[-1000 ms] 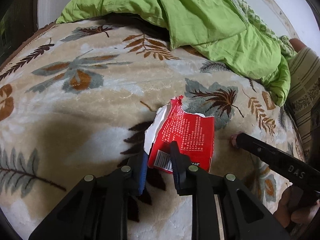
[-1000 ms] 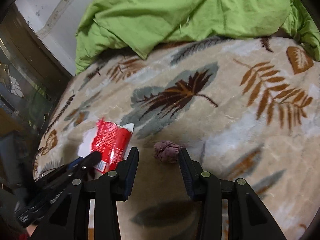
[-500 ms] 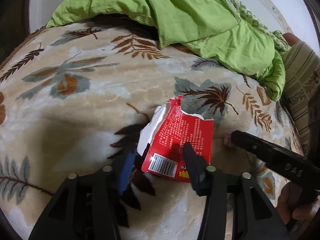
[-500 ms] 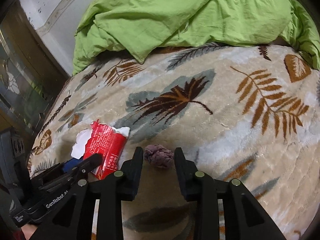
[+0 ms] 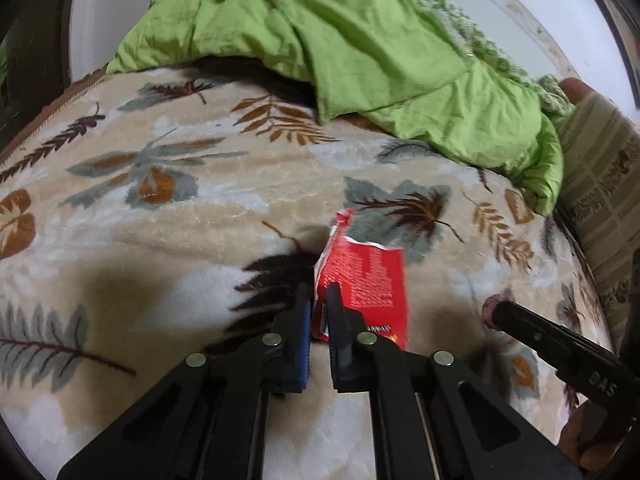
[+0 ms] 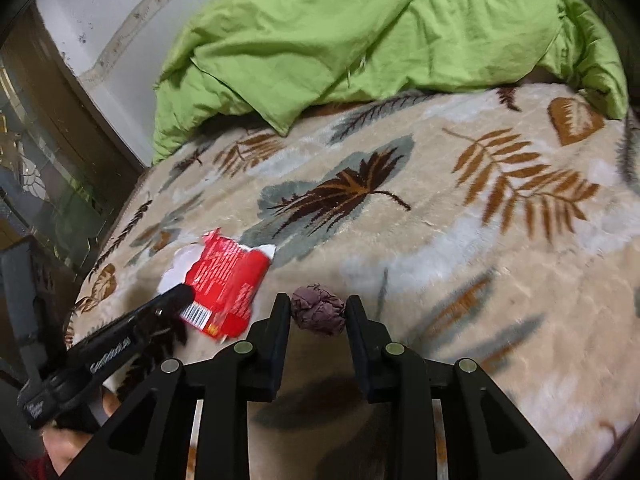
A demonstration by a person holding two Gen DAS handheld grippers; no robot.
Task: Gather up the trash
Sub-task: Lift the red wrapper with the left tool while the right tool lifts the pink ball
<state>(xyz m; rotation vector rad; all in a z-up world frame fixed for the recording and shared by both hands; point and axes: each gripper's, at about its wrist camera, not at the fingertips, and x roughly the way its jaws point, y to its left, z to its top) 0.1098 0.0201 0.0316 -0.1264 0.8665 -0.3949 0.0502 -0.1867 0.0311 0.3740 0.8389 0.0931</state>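
Two grippers on blanket [image 6: 460,240]: left gripper [image 5: 319,294] just clenched on red wrapper [image 5: 362,280]; right gripper [image 6: 318,306], closing, pinches purple wad [image 6: 318,310] at wrapper's 3 o'clock.

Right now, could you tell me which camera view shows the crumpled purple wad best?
The right wrist view: the purple wad sits whole between the right gripper fingers. In the left wrist view only a sliver peeks from behind that gripper's finger.
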